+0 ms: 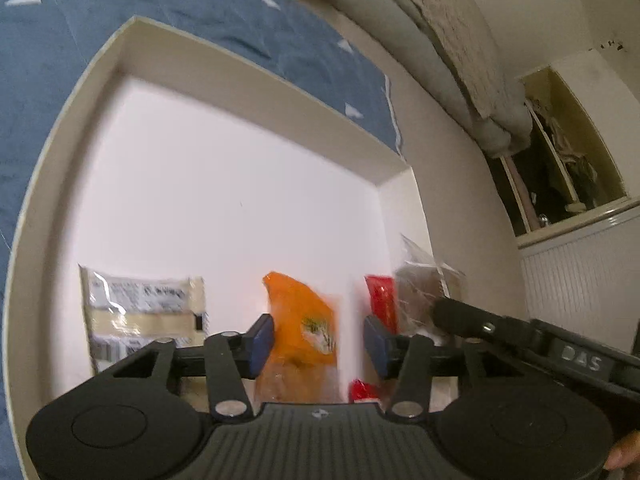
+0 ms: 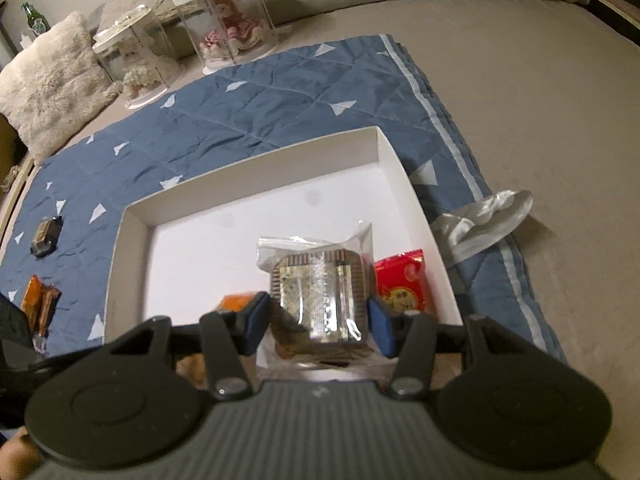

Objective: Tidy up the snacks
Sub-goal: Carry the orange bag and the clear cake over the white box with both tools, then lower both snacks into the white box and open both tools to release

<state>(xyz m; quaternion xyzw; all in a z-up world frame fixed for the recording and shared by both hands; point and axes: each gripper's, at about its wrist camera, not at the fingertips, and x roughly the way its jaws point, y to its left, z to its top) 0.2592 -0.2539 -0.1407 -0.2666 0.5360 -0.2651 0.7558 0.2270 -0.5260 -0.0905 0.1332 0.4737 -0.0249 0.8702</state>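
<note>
1. Progress looks decent: the white box point(image 2: 256, 196) already has snacks lined up along its near edge. The orange packet point(image 1: 304, 320) sits right between the pads of the left tongs point(image 1: 316, 340), a beige labelled packet point(image 1: 144, 312) lies off to their left, and a red packet point(image 1: 380, 300) just past their right pad.
2. The left tongs are partly open and don't look like they're pinching the orange packet, there's a gap on its right side. I'd guess it's been let go.
3. The right tongs point(image 2: 318, 326) straddle the clear-wrapped brown cake point(image 2: 318, 284), pads at about its width. Can't tell if they're actually squeezing it.
4. Still to do: two small snacks lie outside the box, well off to the left of the right tongs, an orange-wrapped one point(image 2: 40, 304) and a dark one point(image 2: 46, 234).
5. No counter here, it's all on a bed: blue quilt point(image 2: 280, 92) over a beige sheet, fluffy pillow point(image 2: 48, 80) and clear display cases point(image 2: 228, 12) beyond the box.
</note>
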